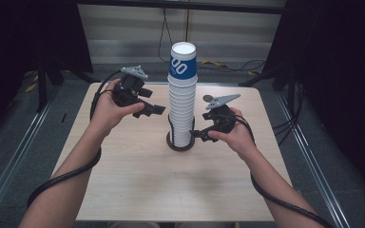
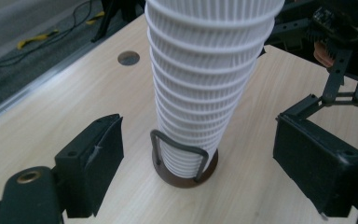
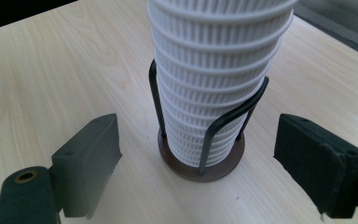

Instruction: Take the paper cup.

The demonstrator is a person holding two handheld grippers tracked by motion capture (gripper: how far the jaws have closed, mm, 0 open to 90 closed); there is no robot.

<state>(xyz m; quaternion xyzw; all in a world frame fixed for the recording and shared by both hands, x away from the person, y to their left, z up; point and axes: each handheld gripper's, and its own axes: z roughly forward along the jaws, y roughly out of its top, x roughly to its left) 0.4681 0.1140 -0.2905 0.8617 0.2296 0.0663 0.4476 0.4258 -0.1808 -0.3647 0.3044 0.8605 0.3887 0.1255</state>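
Observation:
A tall stack of white ribbed cups (image 1: 182, 107) stands in a dark wire holder (image 1: 180, 143) at the table's middle. The top cup (image 1: 183, 61) has a blue print. My left gripper (image 1: 150, 105) is held left of the stack at mid height, apart from it. In the left gripper view it (image 2: 199, 125) is open, with the stack (image 2: 205, 88) and holder (image 2: 186, 173) ahead between its jaws. My right gripper (image 1: 199, 134) hovers right of the holder near its base. The right gripper view shows it (image 3: 198, 125) open, facing the stack (image 3: 214, 70) and holder (image 3: 200, 163).
The light wooden table (image 1: 138, 190) has bare room in front and on both sides of the stack. A round hole (image 2: 128, 58) sits in the tabletop beyond the stack. Cables (image 1: 228, 65) lie on the floor behind the table, and metal rails (image 1: 9, 166) run along its sides.

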